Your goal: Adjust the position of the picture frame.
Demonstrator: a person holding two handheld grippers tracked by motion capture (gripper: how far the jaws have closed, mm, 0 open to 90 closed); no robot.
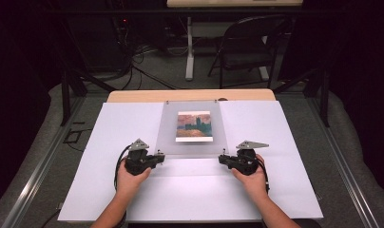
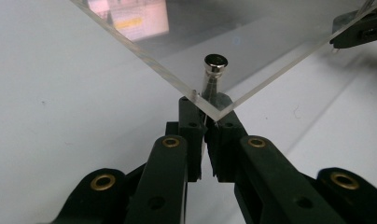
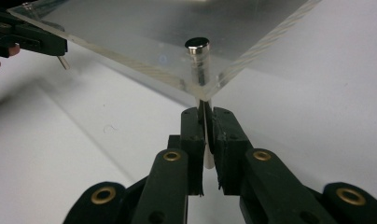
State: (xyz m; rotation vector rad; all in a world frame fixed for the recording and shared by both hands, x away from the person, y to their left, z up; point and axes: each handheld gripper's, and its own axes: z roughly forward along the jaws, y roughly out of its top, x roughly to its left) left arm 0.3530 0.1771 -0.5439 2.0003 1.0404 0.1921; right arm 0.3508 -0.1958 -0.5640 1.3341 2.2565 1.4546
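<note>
- The left hand-held gripper (image 2: 206, 122) was clenched on the near-left standoff pin (image 2: 213, 70) of the clear acrylic panel (image 1: 192, 130).
- The right hand-held gripper (image 3: 206, 122) gripped its pin (image 3: 198, 60) likewise.
- The panel covered a picture (image 1: 194, 126) on the white surface (image 1: 109, 190).
- Keeping both corners level seemed wise.

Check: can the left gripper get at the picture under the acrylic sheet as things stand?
Probably not. The left gripper is shut on a pin at the sheet's near corner, and the sheet covers the picture.
</note>
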